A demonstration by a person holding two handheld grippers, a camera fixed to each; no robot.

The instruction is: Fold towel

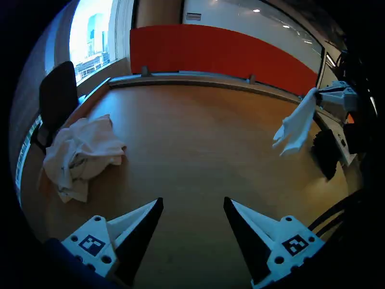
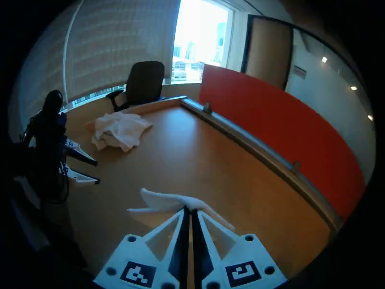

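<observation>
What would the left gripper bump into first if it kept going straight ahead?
Likely the bare table, or past it the red partition; its tilt is hard to judge. The left gripper points between the towel pile and the towel in the right gripper, missing both.

Office: wood desk (image 2: pixel 192 154) w/ red divider (image 2: pixel 288 130), swivel chair (image 2: pixel 144 82).

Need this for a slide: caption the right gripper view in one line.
Right hand-held gripper shut on a white towel over the wooden table, crumpled towel pile beyond.
</observation>
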